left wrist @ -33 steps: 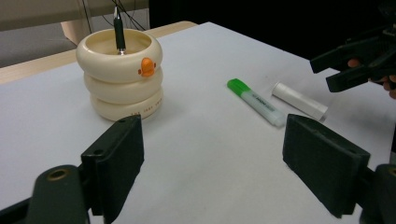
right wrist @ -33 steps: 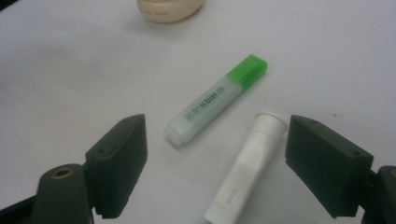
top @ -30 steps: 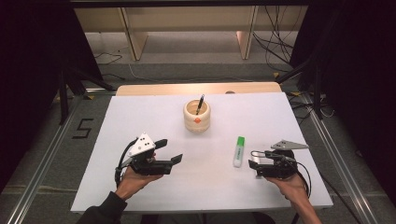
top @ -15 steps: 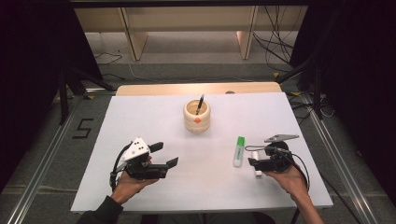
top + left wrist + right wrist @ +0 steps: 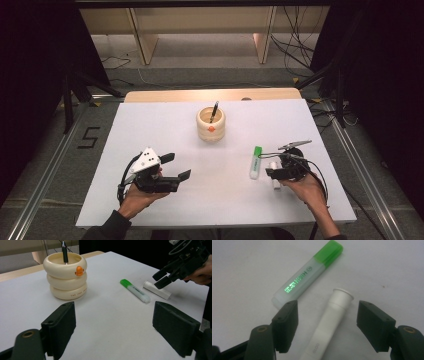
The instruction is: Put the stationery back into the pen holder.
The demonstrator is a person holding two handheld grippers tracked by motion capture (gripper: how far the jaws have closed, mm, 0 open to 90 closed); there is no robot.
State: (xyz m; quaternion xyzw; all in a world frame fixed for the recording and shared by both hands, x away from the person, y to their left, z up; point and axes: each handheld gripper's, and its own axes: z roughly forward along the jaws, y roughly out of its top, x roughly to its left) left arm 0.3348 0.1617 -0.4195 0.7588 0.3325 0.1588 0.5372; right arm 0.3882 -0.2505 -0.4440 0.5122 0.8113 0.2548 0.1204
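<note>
Evidently the step in hand was the pickup of the white tube, and I read the table from left to right. My left gripper [image 5: 172, 167] hung low over the white table [image 5: 165, 125] at the near left, its jaws standing wide with nothing between them, and it had no part in the work. Past it, toward the middle and farther back, stood the cream ringed holder [image 5: 210, 124] with a dark pen [image 5: 214, 111] upright in it, well apart from both grippers. Right of centre lay the green-capped highlighter [image 5: 255, 162], and just beside it, on its right, the white tube [image 5: 329, 320] flat on the table. My right gripper [image 5: 328, 326] had its jaws astride that tube; they had just been closing, yet in the right gripper view both pads stood clear of it, the left pad close to the highlighter's blunt end. To do this well, I judged, I should keep the tube centred between the pads and lower until they flanked its widest part, then close slowly and squarely across its length. The risk I saw was the left pad catching the highlighter and dragging it along, so a slight shift away from it before closing seemed wise.
</note>
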